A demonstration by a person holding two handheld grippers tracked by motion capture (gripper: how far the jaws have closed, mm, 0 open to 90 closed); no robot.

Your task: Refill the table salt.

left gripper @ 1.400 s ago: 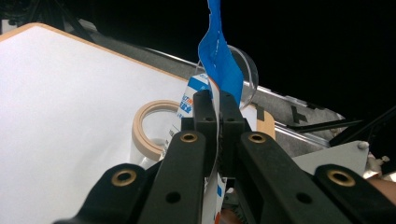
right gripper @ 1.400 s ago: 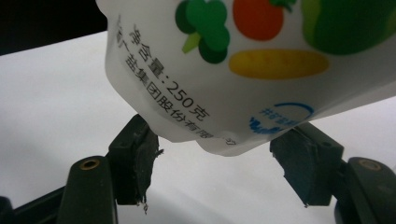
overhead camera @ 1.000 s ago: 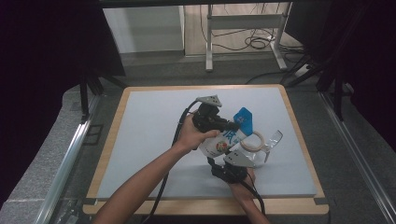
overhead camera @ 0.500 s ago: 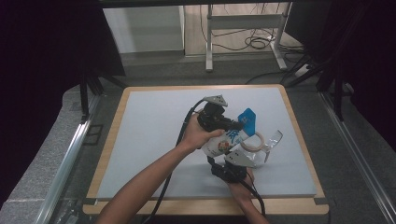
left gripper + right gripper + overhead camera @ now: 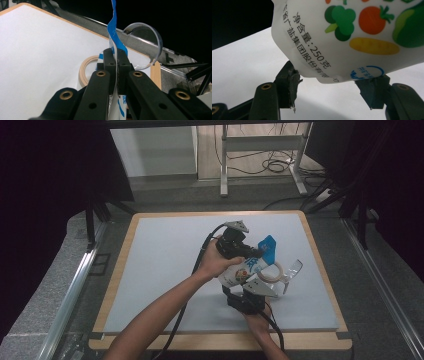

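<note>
Item: white pouch (image 5: 240, 270), printed with vegetables and Chinese text, blue strip at its top; held tilted just above the tabletop (image 5: 165, 265), right of its centre, touching a tape ring (image 5: 272, 272). Left gripper (image 5: 252, 252): jaws pressed together, pinching the pouch's blue top edge. Right gripper (image 5: 245, 292): jaws spread around the pouch's lower end, pads on its sides. Left gripper view showed a clear disc (image 5: 145, 45) just behind the pouch; right gripper view showed the printed broccoli, tomato and carrot.
</note>
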